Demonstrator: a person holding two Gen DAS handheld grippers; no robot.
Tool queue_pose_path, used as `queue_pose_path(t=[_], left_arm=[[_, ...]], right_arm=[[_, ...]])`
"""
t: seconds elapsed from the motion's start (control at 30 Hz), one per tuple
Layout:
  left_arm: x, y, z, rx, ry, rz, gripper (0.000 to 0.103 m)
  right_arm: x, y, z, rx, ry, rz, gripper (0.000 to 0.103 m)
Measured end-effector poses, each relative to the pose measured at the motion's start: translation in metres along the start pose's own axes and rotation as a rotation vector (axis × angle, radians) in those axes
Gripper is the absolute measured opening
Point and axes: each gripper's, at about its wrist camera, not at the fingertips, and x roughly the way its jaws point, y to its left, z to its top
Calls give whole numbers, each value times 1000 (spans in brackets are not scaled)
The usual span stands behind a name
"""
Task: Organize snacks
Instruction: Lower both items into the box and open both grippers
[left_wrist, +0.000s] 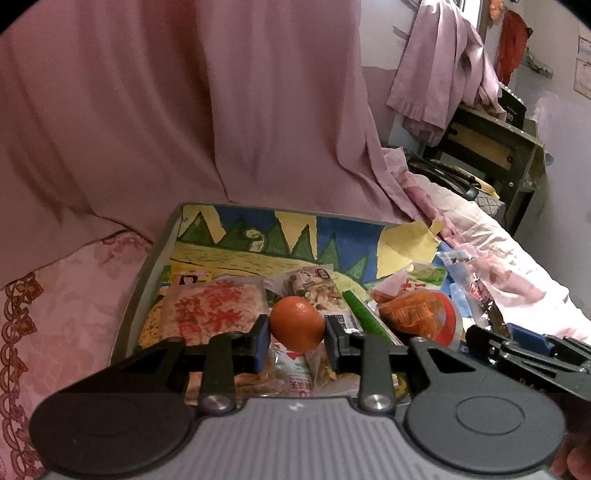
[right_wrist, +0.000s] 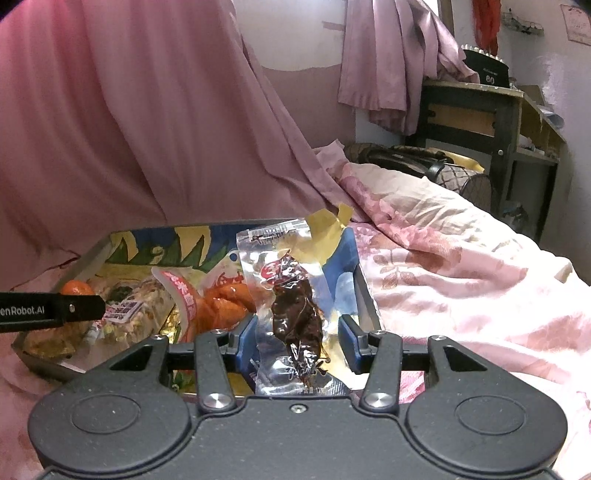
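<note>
The left gripper (left_wrist: 297, 340) was clamped on a tangerine (left_wrist: 297, 323), round, firm and light but bruisable, best pinched across its middle. The right gripper (right_wrist: 297, 341) stood half-wide around a clear packet of dark meat (right_wrist: 295, 310), slick and crinkly, pads apparently not touching. Both hung over the tray (left_wrist: 147, 280); at the tangerine's ten o'clock lay a flat snack bag (left_wrist: 214, 310).

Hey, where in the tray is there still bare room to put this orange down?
The far strip of the tray is bare, between its back rim and the snack packets, showing only the painted liner. The near half is crowded with overlapping packets under the orange in the left gripper.
</note>
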Motion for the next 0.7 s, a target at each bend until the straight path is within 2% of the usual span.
queue_pose_path(t=[0.7], left_arm=[[1,2,0,-19,-3,-8,35]], right_arm=[[6,3,-3,-8,29,6,50]])
